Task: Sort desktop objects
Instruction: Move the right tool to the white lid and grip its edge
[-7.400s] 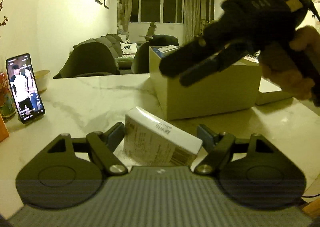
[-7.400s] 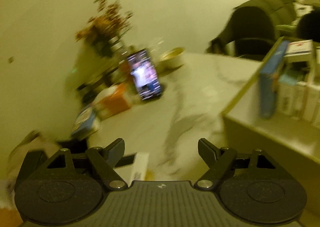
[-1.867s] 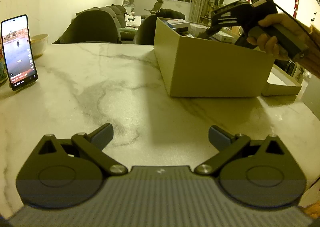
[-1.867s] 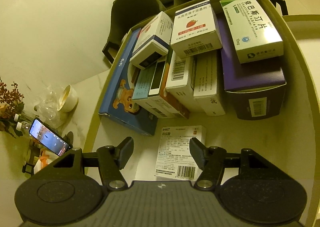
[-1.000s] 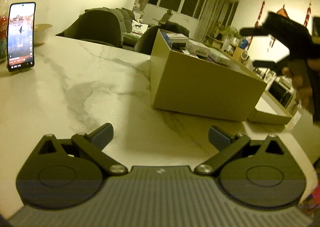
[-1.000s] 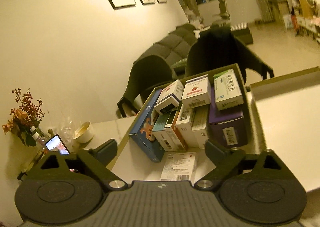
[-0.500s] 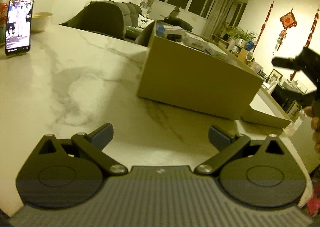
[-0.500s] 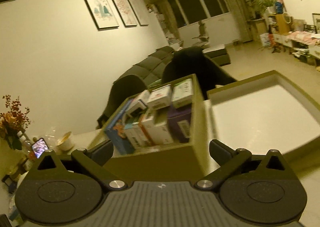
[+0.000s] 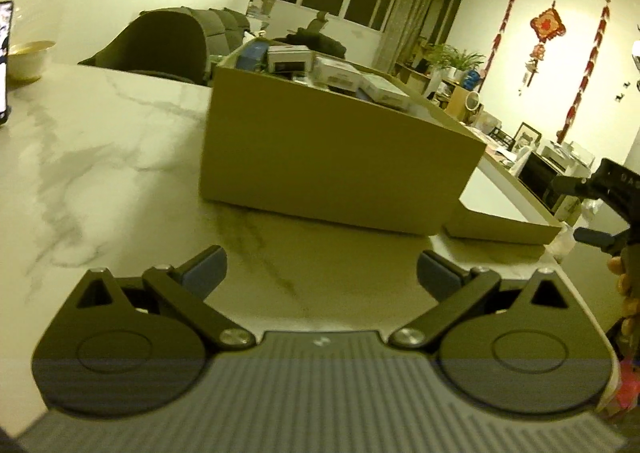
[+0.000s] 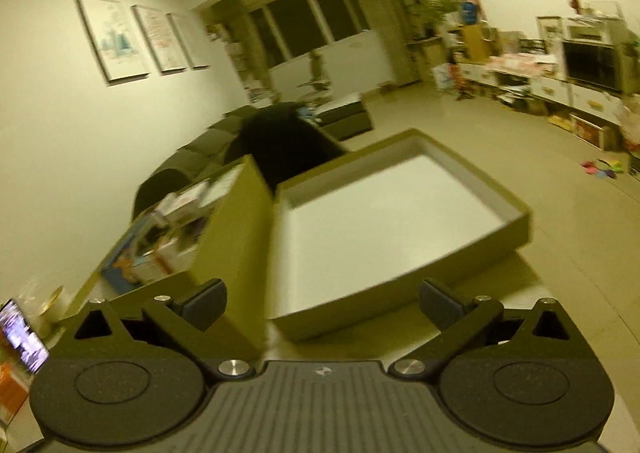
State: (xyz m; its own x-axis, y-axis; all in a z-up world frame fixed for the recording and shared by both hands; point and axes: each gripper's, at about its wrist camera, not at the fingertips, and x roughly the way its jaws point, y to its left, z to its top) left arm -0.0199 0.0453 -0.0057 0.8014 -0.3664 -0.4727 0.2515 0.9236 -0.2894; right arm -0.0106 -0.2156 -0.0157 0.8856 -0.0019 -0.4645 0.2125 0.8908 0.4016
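From the left wrist, the left gripper (image 9: 320,271) hangs over the near part of the marble table (image 9: 100,141) with its fingers spread wide and nothing between them. Ahead, toward the table's right side, stands the tan storage box (image 9: 332,157), packed with small cartons (image 9: 336,73) that show above its rim. Its lid (image 9: 504,221) lies upturned just beside the box, at the table's right edge. A bowl (image 9: 28,57) and a sliver of a phone (image 9: 4,53) sit at the far left edge. The right gripper (image 9: 592,209) pokes in at the right, off the table's edge, a hand (image 9: 628,293) under it.

From the right wrist, blurred, the right gripper (image 10: 322,303) is spread fully, empty. It faces the lid (image 10: 400,229), white inside, touching or nearly touching the box (image 10: 236,249) to its left. The cartons (image 10: 168,237) stand inside the box. The lit phone (image 10: 24,337) leans at the far left edge.
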